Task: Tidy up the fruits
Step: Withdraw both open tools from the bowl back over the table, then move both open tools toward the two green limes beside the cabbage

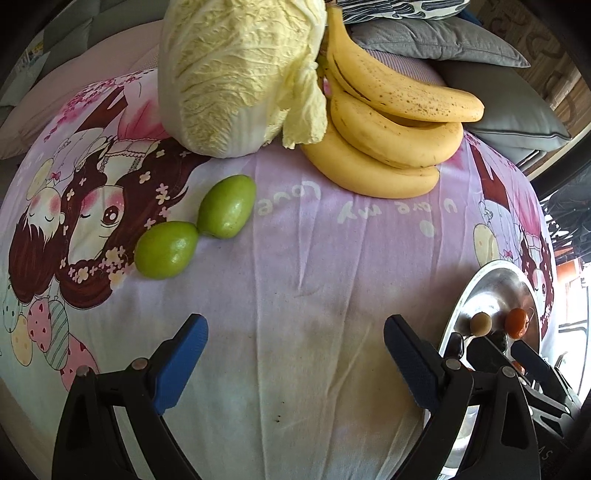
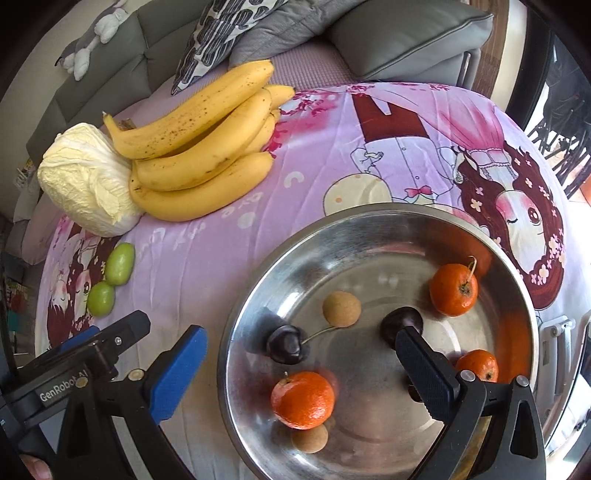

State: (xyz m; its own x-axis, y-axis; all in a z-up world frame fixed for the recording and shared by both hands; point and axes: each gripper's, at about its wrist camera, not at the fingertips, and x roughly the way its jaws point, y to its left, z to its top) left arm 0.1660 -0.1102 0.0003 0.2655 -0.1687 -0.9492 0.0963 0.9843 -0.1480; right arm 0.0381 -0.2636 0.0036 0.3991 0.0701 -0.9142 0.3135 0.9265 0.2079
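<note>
Both my left fingers (image 1: 295, 354) stand wide apart with nothing between them, hanging over a bare stretch of the pink cartoon cloth (image 1: 295, 277) that covers the desk. From the left wrist view, two green fruits (image 1: 195, 227) lie touching end to end on the cloth, ahead and to the left of those fingers. Farther back a cabbage (image 1: 236, 74) rests with a bunch of bananas (image 1: 388, 125) pressed against its right side. Behind them grey cushions (image 1: 443, 40) are piled up. At the right edge I see the rim of the steel bowl (image 1: 491, 280) with a tan ball and an orange fruit inside, and the black frame of my other tool just in front of it.

From the right wrist view, my right fingers (image 2: 299, 365) are also spread wide and hold nothing. One blue pad sits over the cloth just left of the bowl (image 2: 369, 221); the other reaches in over the bowl. Inside lie three small oranges (image 2: 303, 398), two dark cherries (image 2: 286, 345) and two tan round fruits (image 2: 341, 308), all apart from my fingers except the far cherry, which sits right at the tip of the inner pad; I cannot tell whether they touch. Cabbage (image 2: 85, 181), bananas (image 2: 199, 147) and the green pair (image 2: 110, 280) stay outside the bowl, to the left. A grey sofa (image 2: 406, 33) stands behind.
</note>
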